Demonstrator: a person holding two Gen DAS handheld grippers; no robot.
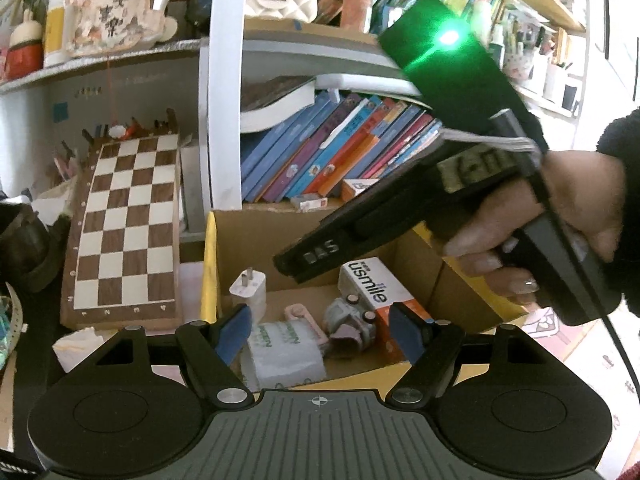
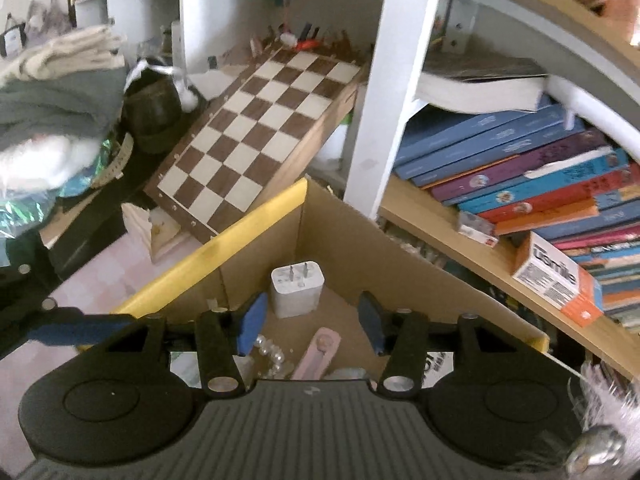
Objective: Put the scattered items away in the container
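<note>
An open cardboard box (image 1: 416, 256) with a yellow rim stands on the floor; it also shows in the right wrist view (image 2: 360, 236). Inside lie a white plug charger (image 1: 249, 289) (image 2: 297, 289), a white-and-orange "usmile" box (image 1: 372, 286), a wet-wipes pack (image 1: 282, 354), a small grey toy (image 1: 350, 326), a pink flat item (image 2: 320, 350) and clear beads (image 2: 270, 354). My left gripper (image 1: 322, 330) is open and empty just above the box. My right gripper (image 2: 314, 322) is open and empty over the box; its body (image 1: 400, 228) hangs above the box in the left wrist view.
A chessboard (image 1: 124, 228) (image 2: 264, 132) leans beside the box on the left. A bookshelf with slanted books (image 1: 332, 148) (image 2: 520, 168) stands behind, with another "usmile" box (image 2: 556, 280) on its shelf. Clothes and bags (image 2: 52, 120) are piled at the left.
</note>
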